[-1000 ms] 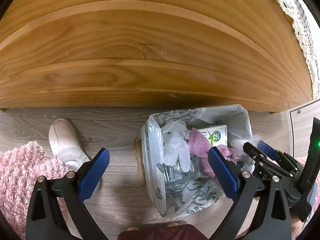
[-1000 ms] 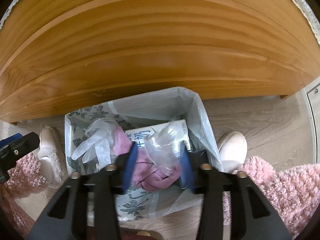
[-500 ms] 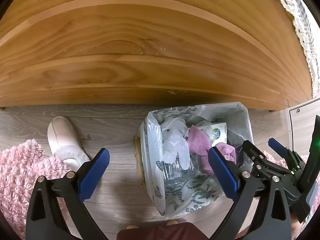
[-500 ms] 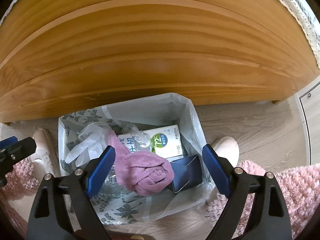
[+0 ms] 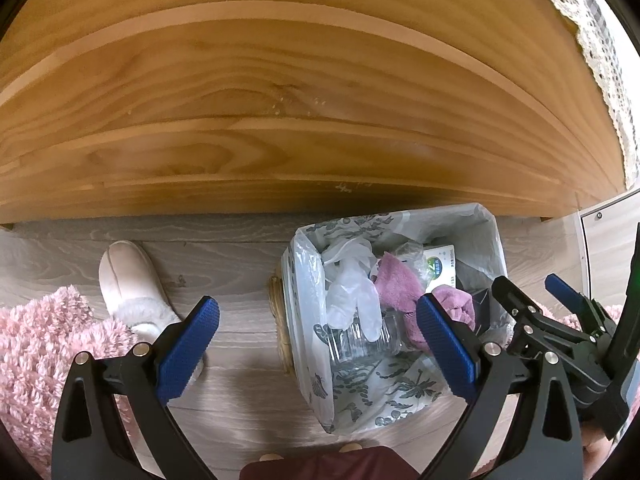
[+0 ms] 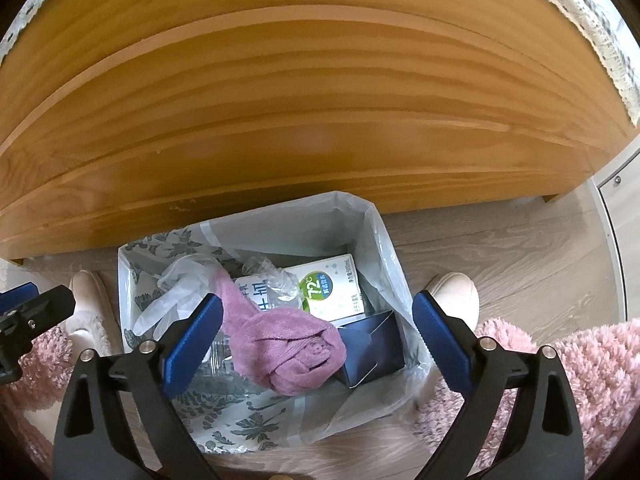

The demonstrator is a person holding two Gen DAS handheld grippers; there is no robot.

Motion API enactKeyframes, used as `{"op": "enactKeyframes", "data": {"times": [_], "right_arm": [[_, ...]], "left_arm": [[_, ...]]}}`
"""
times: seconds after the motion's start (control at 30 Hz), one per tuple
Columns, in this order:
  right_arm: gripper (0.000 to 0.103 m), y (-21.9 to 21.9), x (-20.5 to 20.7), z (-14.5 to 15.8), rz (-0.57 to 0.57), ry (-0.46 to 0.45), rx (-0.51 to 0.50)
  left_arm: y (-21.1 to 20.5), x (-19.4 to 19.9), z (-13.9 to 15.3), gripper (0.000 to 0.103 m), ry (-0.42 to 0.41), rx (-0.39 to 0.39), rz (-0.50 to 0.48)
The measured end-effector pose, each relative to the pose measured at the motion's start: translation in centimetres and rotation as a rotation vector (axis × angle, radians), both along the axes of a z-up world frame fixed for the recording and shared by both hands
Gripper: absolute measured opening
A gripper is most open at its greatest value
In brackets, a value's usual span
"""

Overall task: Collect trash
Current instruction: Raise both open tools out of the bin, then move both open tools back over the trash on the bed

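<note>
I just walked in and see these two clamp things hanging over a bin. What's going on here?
A person is collecting trash with a handheld gripper in each hand. The right gripper hangs over the lined trash bin; its jaws have just been opening and nothing is between them now. A crumpled clear plastic wrapper lies in the bin on a milk carton, beside a pink cloth, a plastic glove and a dark box. The left gripper is open and empty, above the floor beside the bin.

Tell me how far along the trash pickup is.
Done: the lined bin already holds a milk carton, purple cloth, clear glove and crumpled plastic wrap. In hand: nothing; the right gripper has just been opening above the bin, and the left gripper is open. No trash shows outside the bin.
</note>
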State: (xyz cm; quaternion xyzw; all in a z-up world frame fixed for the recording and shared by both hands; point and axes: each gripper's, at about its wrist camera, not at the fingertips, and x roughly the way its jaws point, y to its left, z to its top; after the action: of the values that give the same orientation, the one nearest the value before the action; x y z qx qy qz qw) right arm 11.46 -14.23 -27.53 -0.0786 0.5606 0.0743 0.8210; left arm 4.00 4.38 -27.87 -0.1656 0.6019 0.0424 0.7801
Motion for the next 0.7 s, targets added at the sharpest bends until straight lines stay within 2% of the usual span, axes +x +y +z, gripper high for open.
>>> {"op": "enactKeyframes", "data": {"times": [0.2, 0.47, 0.6, 0.7], "right_arm": [[0.095, -0.1, 0.0, 0.2, 0.0, -0.018, -0.012], [0.095, -0.8, -0.2, 2.2, -0.016, -0.112, 0.017], [0.095, -1.0, -0.6, 3.8, -0.016, -0.166, 0.054], [0.095, -1.1, -0.9, 5.2, -0.005, -0.223, 0.078]], "left_arm": [[-0.5, 0.0, 0.3, 0.095, -0.008, 0.014, -0.028], [-1.5, -0.1, 1.7, 0.095, -0.068, 0.066, -0.082], [-1.6, -0.2, 2.6, 0.095, -0.111, 0.115, -0.086], [-2.2, -0.4, 3.8, 0.095, -0.172, 0.198, -0.108]]}}
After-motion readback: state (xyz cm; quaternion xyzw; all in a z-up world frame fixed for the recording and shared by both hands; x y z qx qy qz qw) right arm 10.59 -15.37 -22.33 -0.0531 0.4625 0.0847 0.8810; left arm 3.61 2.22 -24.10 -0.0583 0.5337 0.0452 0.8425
